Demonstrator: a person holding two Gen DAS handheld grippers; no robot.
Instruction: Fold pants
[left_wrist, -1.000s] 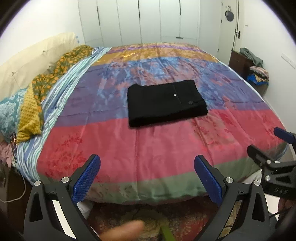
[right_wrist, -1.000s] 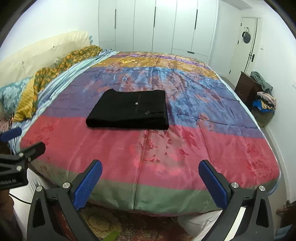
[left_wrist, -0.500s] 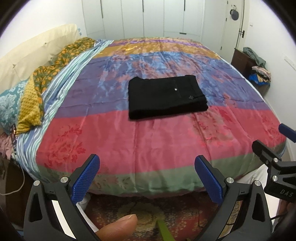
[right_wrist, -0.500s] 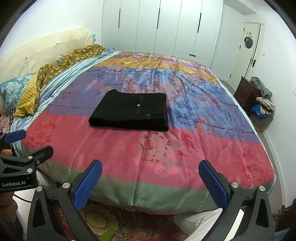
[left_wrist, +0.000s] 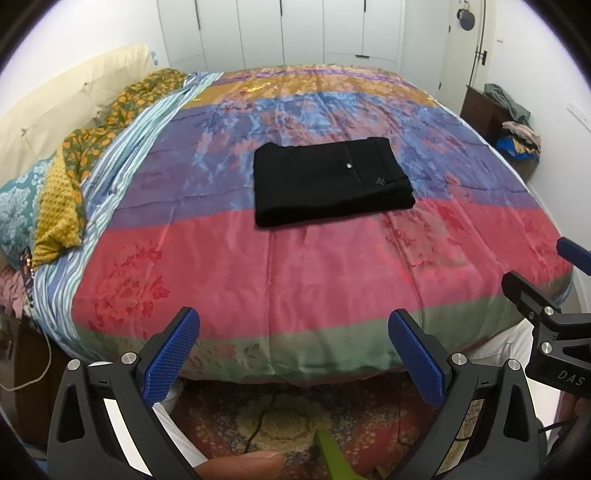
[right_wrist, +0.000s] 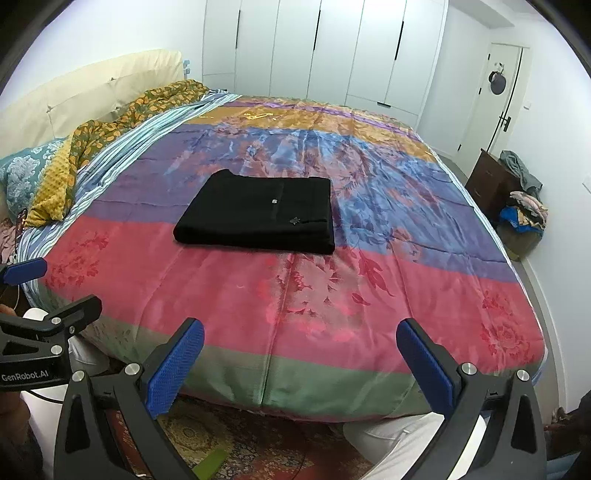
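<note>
Pants (left_wrist: 330, 182) folded: compact black rectangle, several layers thick, edges roughly squared. Lying flat on the bed (left_wrist: 295, 288), about mid-width, set back from the near edge toward the middle, straddling the seam between the red band and the purple band. Small pale button and a pocket line showing on the top layer. No loose leg or waistband trailing out in either view.

Task judged complete, or all but. Nothing obvious left to fold; at most a tidy of the slightly uneven near edge, if wanted at all.

Left gripper (left_wrist: 293, 350) spread wide, nothing between the blue pads, held off the near edge of the bed, above the rug (left_wrist: 280, 417). Right gripper (right_wrist: 301, 363) likewise wide apart and empty, also off the near edge. Each visible at the margin of the other's view, side by side.

Pants well apart from both, far ahead across the red band, no contact. From the left view, bundle ahead and slightly right of centre; from the right view, ahead and left of centre. So roughly between the two lines of sight.

Fingertip (left_wrist: 240, 465) visible at the bottom of the left view. Pillows (left_wrist: 55, 192) along the left edge, clothes pile (right_wrist: 522, 206) off the right edge, neither near the pants.
</note>
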